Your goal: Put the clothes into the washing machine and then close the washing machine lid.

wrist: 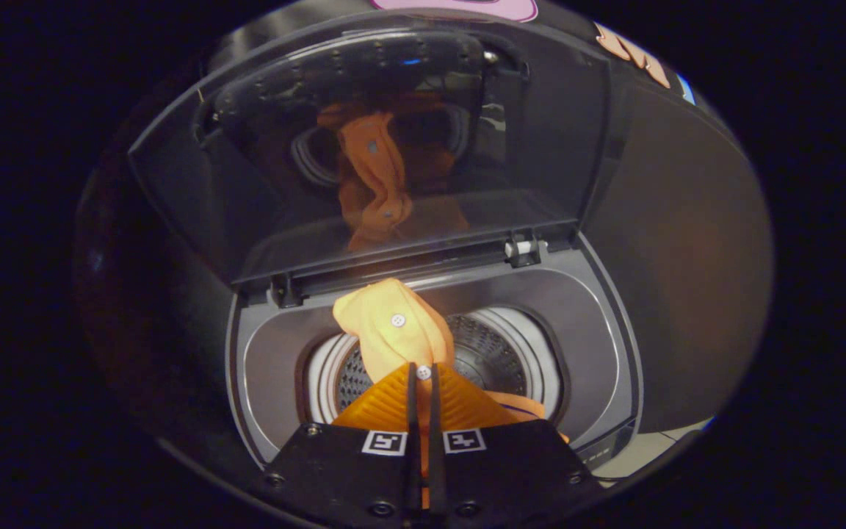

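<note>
Claw [423, 375] pinched tight on my orange shirt [393, 330], right over washing machine [269, 367] drum opening. Shirt's long axis upright, bunched top beyond fingers. Lid [247, 206] up.

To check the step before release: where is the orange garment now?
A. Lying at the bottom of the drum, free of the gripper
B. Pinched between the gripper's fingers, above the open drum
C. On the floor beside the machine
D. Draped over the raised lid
B: the gripper fingers are closed on the orange garment, which bunches above the drum, with the lid raised behind.
</note>
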A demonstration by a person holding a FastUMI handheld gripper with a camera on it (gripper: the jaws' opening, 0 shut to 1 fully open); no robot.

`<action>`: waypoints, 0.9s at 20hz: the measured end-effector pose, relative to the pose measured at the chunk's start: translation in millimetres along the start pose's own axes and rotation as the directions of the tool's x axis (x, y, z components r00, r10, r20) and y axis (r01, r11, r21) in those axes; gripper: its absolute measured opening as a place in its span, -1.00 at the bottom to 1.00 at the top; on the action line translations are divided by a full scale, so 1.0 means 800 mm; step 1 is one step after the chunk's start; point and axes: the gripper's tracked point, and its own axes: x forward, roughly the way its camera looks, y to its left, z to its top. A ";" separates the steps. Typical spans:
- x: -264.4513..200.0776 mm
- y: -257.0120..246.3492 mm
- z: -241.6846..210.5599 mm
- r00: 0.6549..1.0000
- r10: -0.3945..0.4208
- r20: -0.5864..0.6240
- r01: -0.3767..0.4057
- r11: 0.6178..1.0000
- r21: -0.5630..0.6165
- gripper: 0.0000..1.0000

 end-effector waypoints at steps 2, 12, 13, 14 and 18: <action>-0.002 0.000 0.006 1.000 0.010 0.015 -0.009 1.000 -0.003 -0.86; -0.043 0.006 -0.011 0.985 0.147 0.086 -0.149 0.989 0.018 0.31; -0.050 0.006 -0.016 0.984 0.159 0.081 -0.161 0.987 0.012 0.41; -0.060 0.008 -0.028 0.979 0.184 0.082 -0.186 0.983 0.009 0.51; -0.104 0.011 -0.017 0.959 0.235 0.159 -0.241 0.970 0.016 0.52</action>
